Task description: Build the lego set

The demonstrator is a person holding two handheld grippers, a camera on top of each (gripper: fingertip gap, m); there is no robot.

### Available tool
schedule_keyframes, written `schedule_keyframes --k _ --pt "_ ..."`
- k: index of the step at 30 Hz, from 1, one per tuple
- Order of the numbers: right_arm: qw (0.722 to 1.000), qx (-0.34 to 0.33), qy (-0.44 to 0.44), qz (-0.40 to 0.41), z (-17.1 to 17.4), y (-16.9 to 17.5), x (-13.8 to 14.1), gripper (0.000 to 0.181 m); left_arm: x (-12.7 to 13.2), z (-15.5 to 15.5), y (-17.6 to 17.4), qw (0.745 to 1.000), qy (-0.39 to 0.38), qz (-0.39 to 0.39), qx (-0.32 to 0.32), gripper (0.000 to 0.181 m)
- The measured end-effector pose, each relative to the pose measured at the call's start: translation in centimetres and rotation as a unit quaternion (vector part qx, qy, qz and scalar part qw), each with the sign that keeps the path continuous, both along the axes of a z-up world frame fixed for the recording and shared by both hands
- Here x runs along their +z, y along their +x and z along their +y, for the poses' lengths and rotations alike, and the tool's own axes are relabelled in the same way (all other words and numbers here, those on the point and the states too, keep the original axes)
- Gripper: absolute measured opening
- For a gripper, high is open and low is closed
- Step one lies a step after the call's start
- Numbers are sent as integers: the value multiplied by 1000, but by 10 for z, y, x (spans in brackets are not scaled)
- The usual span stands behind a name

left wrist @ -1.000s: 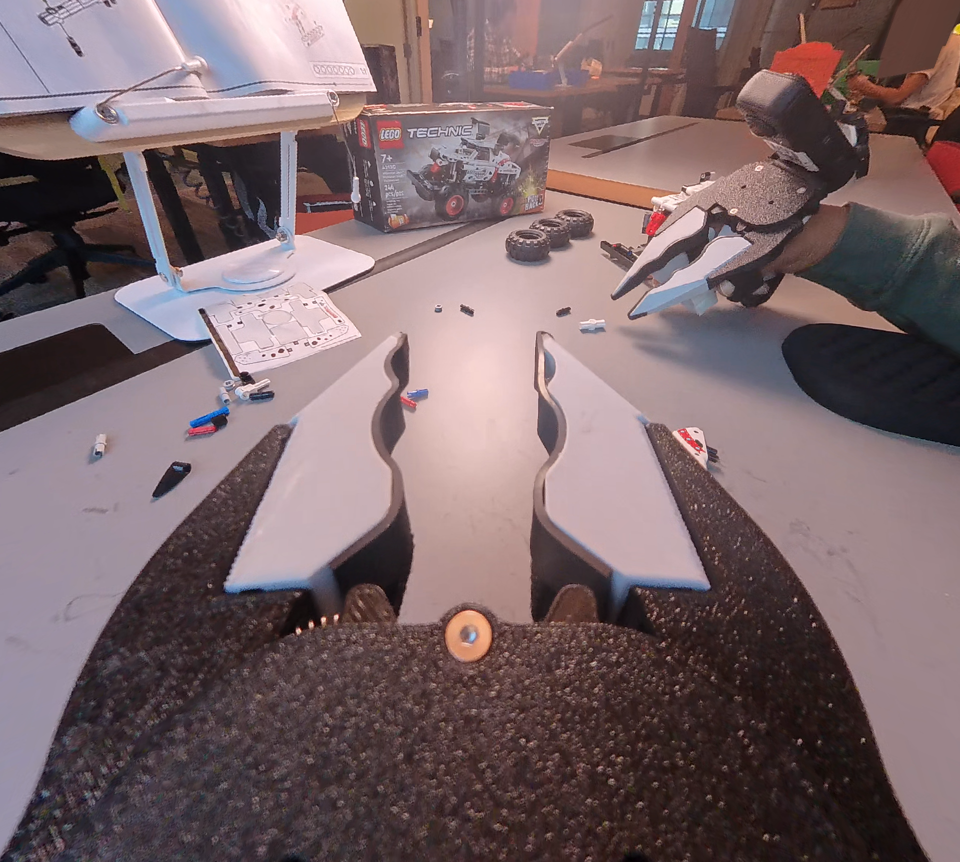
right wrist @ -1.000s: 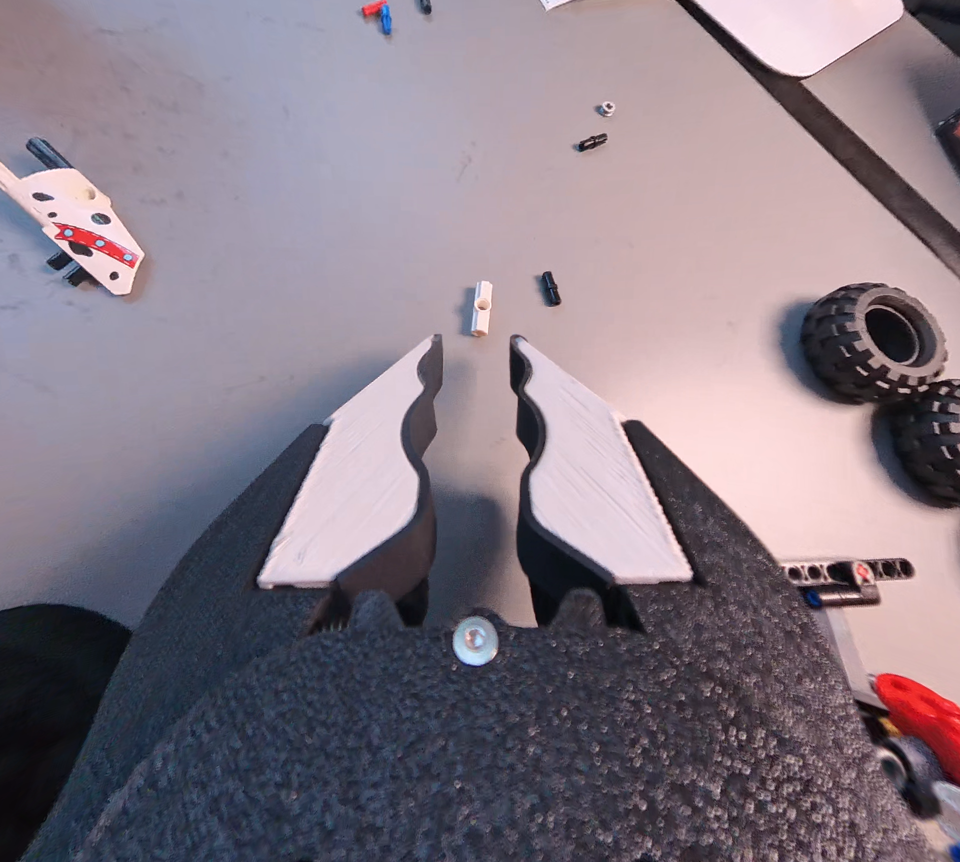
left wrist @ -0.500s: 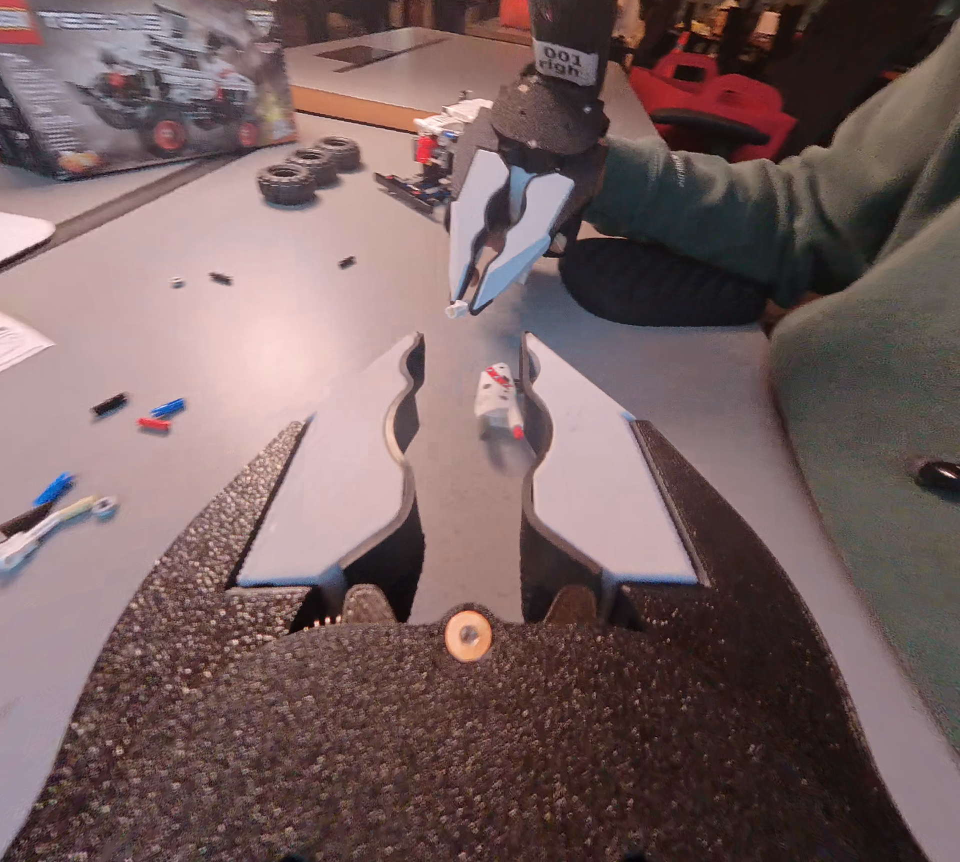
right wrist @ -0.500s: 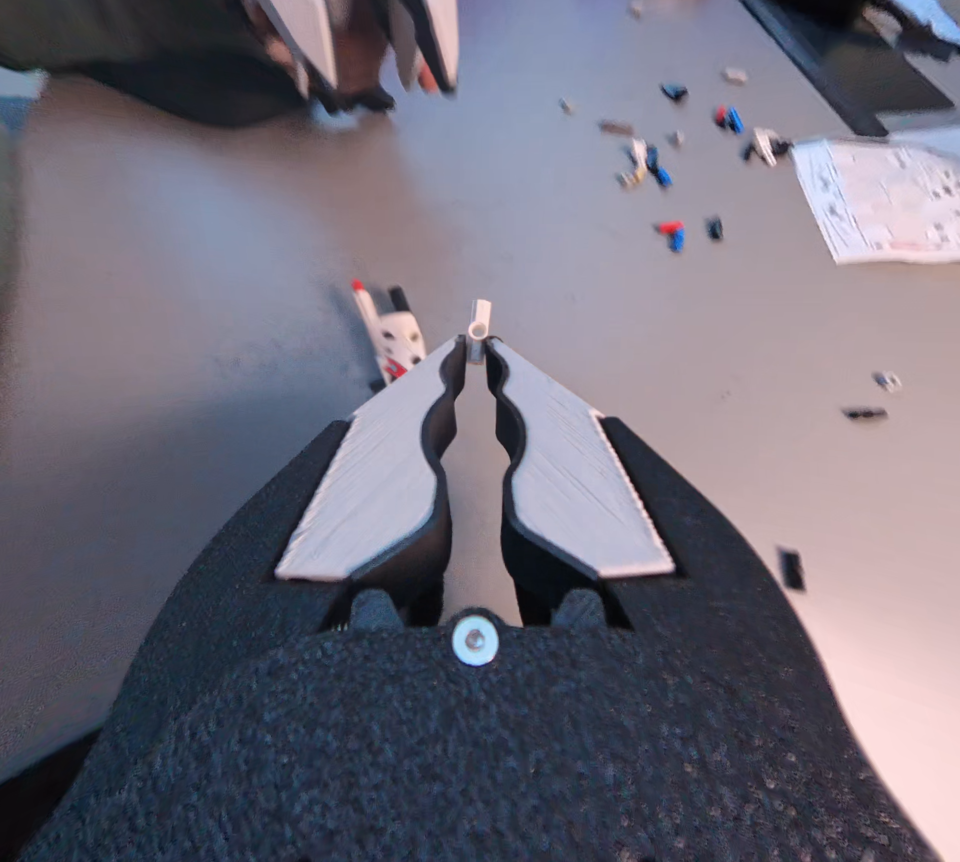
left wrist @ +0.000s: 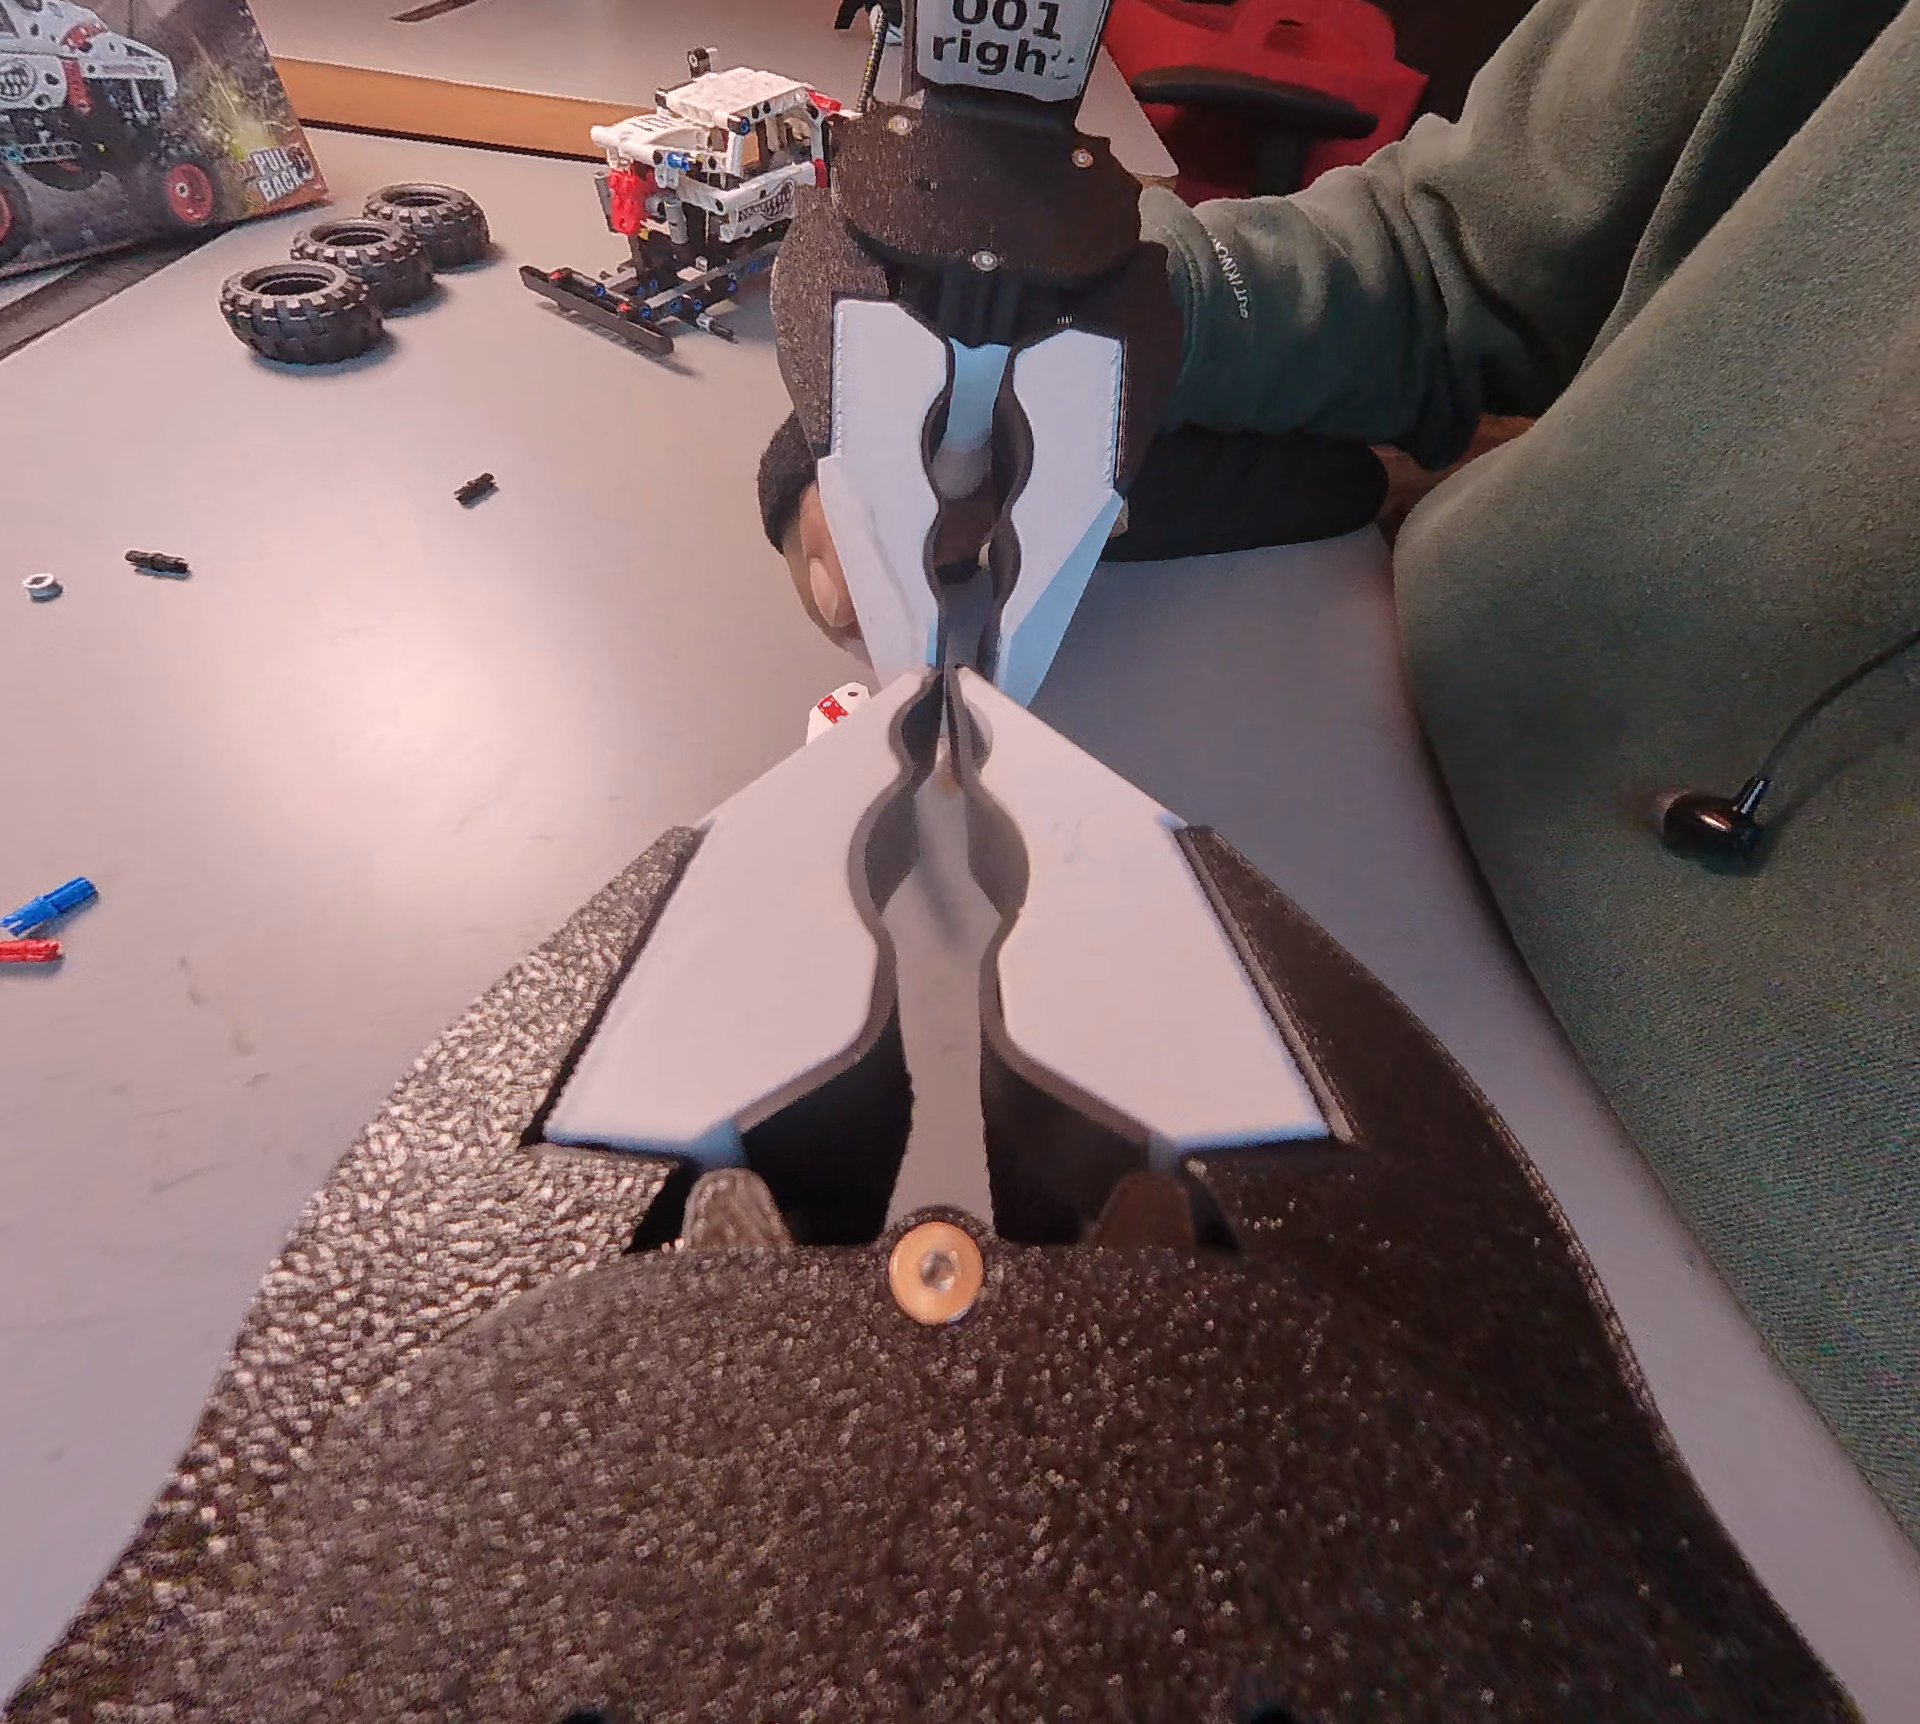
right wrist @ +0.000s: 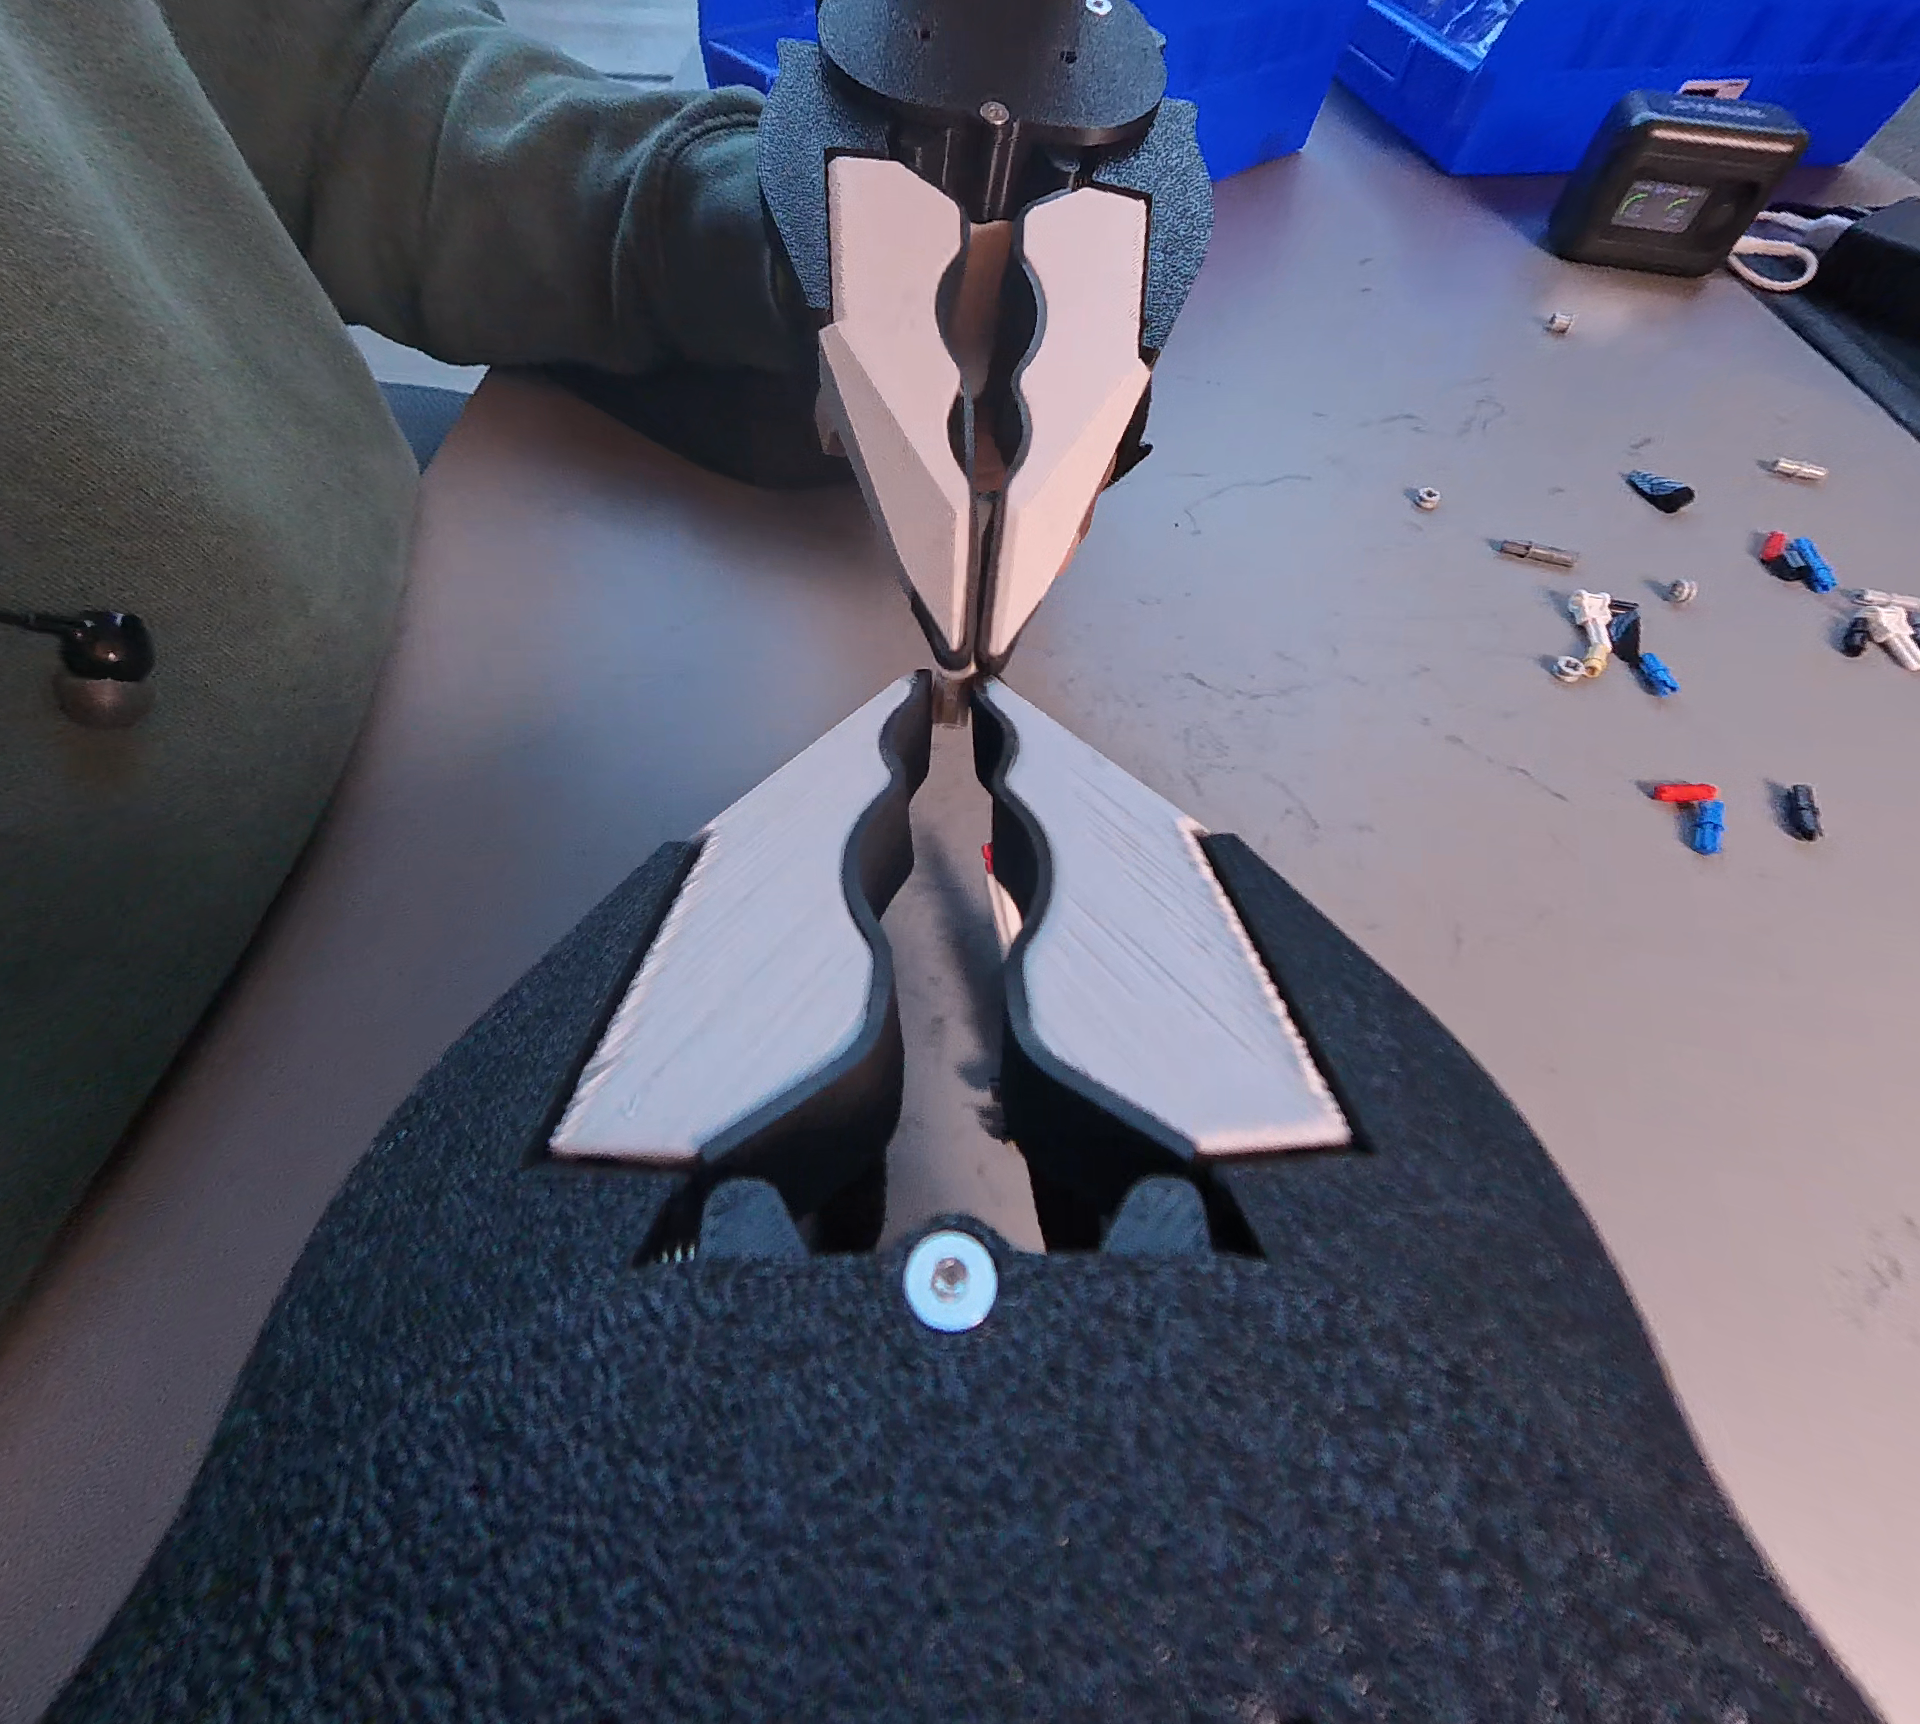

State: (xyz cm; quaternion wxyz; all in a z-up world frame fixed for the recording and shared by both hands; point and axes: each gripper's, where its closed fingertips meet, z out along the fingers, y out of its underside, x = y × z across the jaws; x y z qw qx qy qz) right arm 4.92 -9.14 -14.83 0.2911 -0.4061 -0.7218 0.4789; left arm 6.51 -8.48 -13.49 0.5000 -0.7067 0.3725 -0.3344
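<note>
My right gripper (right wrist: 951, 703) is shut on a small white connector (right wrist: 951, 689), held above the grey table (right wrist: 1351, 947). My left gripper (left wrist: 945, 698) is shut and points straight at it, tip to tip. In the right wrist view the left gripper (right wrist: 968, 651) touches the connector's far end; I cannot tell whether it grips it. In the left wrist view the right gripper (left wrist: 966, 672) stands just beyond my fingertips. A white panel with red marks (left wrist: 836, 710) lies on the table under the tips.
A partly built white truck (left wrist: 717, 168), three black tyres (left wrist: 301, 308) and the set's box (left wrist: 94, 64) stand at the far left. Loose pins (right wrist: 1704, 822) lie to the right. Blue bins (right wrist: 1621, 12) and a black device (right wrist: 1678, 183) sit behind. A green sleeve (left wrist: 1662, 531) borders the table.
The right gripper closed on the white connector and lifted it off the table. The left gripper swung round, shut, and both now meet tip to tip above the panel.
</note>
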Motion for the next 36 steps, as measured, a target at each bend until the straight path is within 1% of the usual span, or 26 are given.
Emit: schedule_keyframes --k 3,7,8,11,15,18,22,26,27,29,32,36 --pt "1000 -9 8 4 4 -1 -2 6 1 0 0 1000 -1 -3 1 1" --pt "999 -23 27 15 10 -2 -1 6 2 3 -3 1000 -3 -11 11 18" --pt "999 -24 36 17 11 -2 -2 6 3 4 -3 1000 -4 -12 13 20" --pt "998 -23 59 19 9 -1 -5 6 2 5 -4 1000 -4 -6 18 20" --pt "993 -34 111 34 12 -1 -6 7 -3 4 -2 1000 -6 13 18 16" --pt "989 -38 133 59 14 -1 -1 6 -6 4 -4 999 -3 27 22 16" --pt "980 -47 175 85 17 -1 4 7 -7 9 -13 999 -15 24 43 16" --pt "968 -55 223 98 18 -2 5 7 -9 8 -12 999 -22 26 37 6" --pt "966 -55 232 99 18 -1 4 7 -9 9 -12 999 -21 28 38 6" --pt "964 -57 238 101 19 -1 4 7 -10 9 -12 999 -19 30 39 6" --pt "962 -57 249 98 19 -2 2 7 -10 8 -11 999 -21 29 37 12" --pt "957 -53 268 96 17 -2 -2 6 -15 8 -11 998 -26 46 38 8"
